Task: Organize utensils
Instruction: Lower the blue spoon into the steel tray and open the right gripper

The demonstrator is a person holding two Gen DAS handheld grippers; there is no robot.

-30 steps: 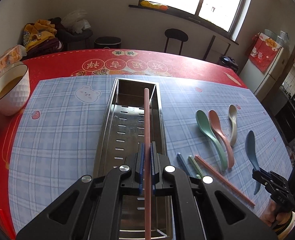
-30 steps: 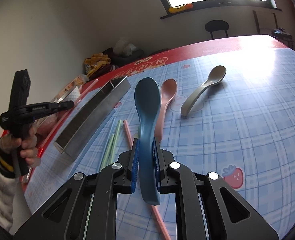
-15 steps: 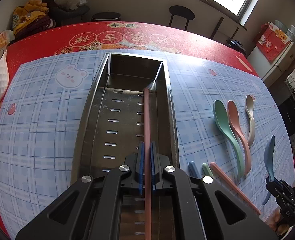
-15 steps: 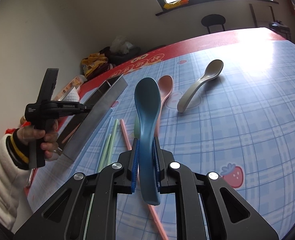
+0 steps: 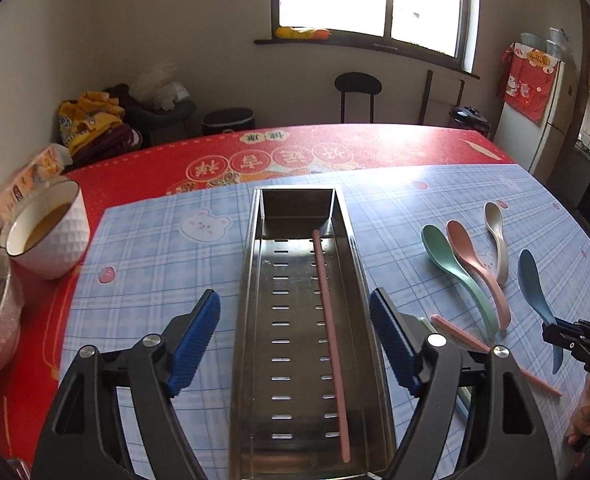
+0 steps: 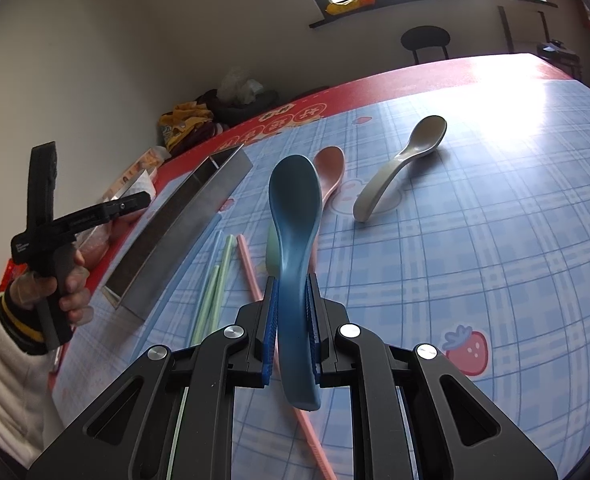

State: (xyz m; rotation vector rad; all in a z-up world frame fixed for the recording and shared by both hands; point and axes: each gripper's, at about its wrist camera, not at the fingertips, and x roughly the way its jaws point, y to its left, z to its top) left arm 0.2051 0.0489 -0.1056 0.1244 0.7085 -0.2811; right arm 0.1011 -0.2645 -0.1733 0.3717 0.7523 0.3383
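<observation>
A pink chopstick (image 5: 329,320) lies lengthwise inside the perforated steel tray (image 5: 251,280). My left gripper (image 5: 295,312) hovers over the tray's near end, its jaws opening wide with nothing between them. In the right wrist view my right gripper (image 6: 291,300) is shut on the handle of a dark blue spoon (image 6: 295,216), held above the mat; the blue spoon (image 5: 535,284) also shows at the right in the left wrist view. Green (image 5: 447,256), pink (image 5: 471,256) and beige (image 5: 497,236) spoons rest on the mat. A pink chopstick (image 6: 251,268) and green chopsticks (image 6: 215,288) lie beside the tray (image 6: 183,216).
A white bowl (image 5: 47,232) with brown liquid stands at the left on the red tablecloth (image 5: 375,148), next to bagged items at the table's left edge. A person's hand and white sleeve (image 6: 11,344) hold the left gripper's handle. A stool and bins stand beyond the table.
My left gripper has let go of the pink chopstick, which now lies in the tray, and has pulled back and tilted up. The right gripper still holds the blue spoon in place.
</observation>
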